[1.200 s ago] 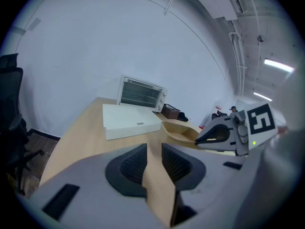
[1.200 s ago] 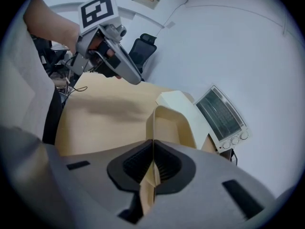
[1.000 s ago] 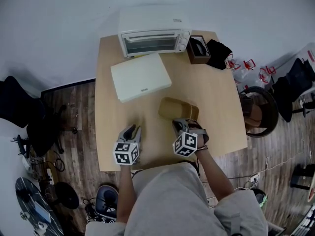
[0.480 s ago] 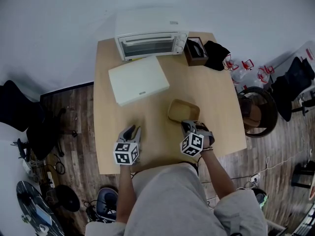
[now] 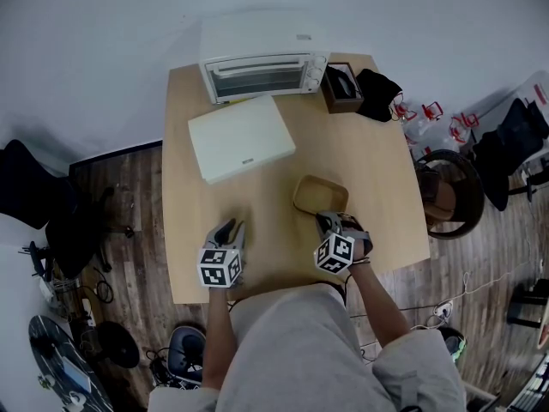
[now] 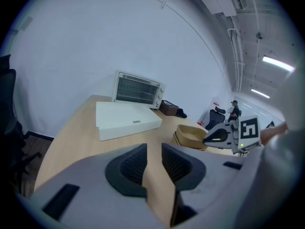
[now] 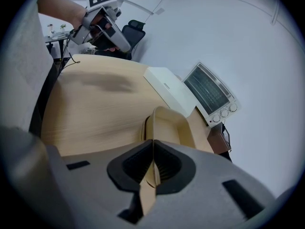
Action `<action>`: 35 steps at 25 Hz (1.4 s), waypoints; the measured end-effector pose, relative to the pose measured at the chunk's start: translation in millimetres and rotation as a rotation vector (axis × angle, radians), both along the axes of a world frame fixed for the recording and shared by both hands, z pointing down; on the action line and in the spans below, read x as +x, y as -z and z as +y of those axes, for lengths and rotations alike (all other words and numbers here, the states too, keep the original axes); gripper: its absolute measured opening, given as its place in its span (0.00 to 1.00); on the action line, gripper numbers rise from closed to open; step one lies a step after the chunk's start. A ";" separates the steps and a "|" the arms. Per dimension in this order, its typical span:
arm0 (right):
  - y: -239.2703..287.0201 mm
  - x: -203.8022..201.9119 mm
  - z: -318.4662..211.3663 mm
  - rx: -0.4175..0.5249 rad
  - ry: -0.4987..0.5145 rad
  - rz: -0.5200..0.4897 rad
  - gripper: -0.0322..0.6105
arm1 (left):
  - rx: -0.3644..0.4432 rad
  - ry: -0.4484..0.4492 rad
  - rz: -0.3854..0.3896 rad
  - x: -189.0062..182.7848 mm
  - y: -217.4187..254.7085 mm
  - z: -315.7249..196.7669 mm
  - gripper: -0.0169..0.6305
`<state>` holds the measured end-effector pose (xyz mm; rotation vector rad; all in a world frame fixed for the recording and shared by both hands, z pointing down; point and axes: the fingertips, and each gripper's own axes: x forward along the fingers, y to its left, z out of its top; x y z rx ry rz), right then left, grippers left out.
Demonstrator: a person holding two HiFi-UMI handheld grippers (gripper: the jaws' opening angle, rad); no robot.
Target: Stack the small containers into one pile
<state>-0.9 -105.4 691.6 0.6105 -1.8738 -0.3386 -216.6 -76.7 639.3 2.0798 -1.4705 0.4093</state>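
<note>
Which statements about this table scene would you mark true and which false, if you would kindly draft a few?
1. The right tool is shut on the wall of the tan container. True.
2. The white box lies in front of the toaster oven. True.
3. The left tool grips the white box. False: its jaws stand apart over the table, nothing between them.
4. The tan container sits on the white box. False: it is apart from the box, nearer the person.
</note>
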 end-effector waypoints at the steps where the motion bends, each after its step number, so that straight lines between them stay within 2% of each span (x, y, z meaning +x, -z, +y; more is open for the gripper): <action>1: -0.9 -0.6 -0.2 0.000 0.003 -0.001 0.08 | 0.000 0.002 0.001 -0.6 -0.3 -0.4 0.16; 12: -11.1 -0.1 1.9 -0.022 0.027 -0.011 0.08 | -0.003 0.009 0.008 -2.7 -1.3 1.7 0.17; 22: -15.2 -0.1 -0.5 -0.036 0.007 -0.026 0.09 | -0.009 0.006 0.011 -2.5 -2.8 2.3 0.17; 30: -7.9 7.5 2.6 -0.077 -0.099 -0.086 0.14 | -0.023 -0.004 0.031 7.1 -9.5 8.5 0.17; 35: 7.0 7.6 5.2 -0.114 -0.211 -0.215 0.14 | -0.057 -0.029 0.058 27.4 -21.6 16.5 0.17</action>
